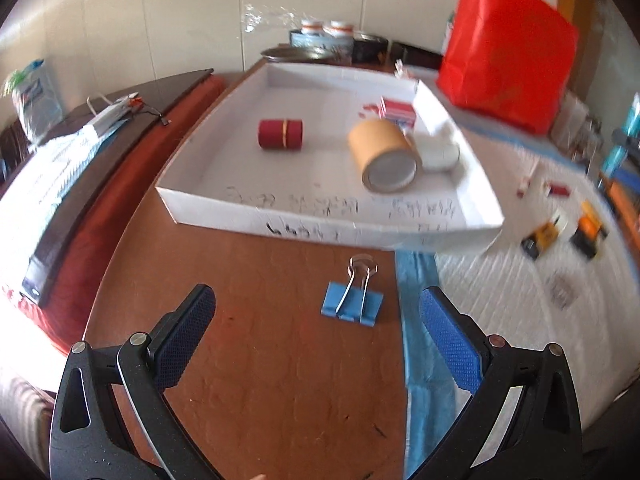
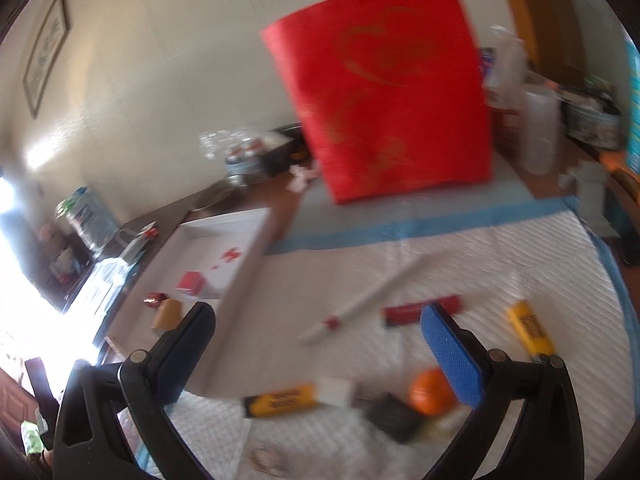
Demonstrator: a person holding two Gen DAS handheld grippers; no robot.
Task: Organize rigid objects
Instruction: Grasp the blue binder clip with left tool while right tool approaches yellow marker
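Note:
A shallow white box [image 1: 400, 232] sits on the brown table and holds a dark red cylinder [image 1: 280, 133], a tan cardboard tube [image 1: 380, 152], a white roll [image 1: 438, 152] and a small red and white box [image 1: 396, 111]. A blue binder clip [image 1: 352, 304] lies on the table just ahead of my open, empty left gripper [image 1: 316, 332]. My right gripper [image 2: 320, 344] is open and empty above the white quilted mat [image 2: 500, 248], where a white stick [image 2: 368, 300], a red bar [image 2: 420, 312], yellow tubes [image 2: 284, 398] [image 2: 530, 330], an orange ball [image 2: 430, 390] and a dark block [image 2: 392, 416] lie. The white box [image 2: 248, 276] is to its left.
A tall red bag [image 1: 508, 52] [image 2: 384, 92] stands behind the box and mat. Tins and dishes [image 1: 324, 40] sit at the table's far edge. A dark side ledge with a cloth [image 1: 60, 168] runs along the left. Bottles and clutter [image 2: 536, 128] stand at the far right.

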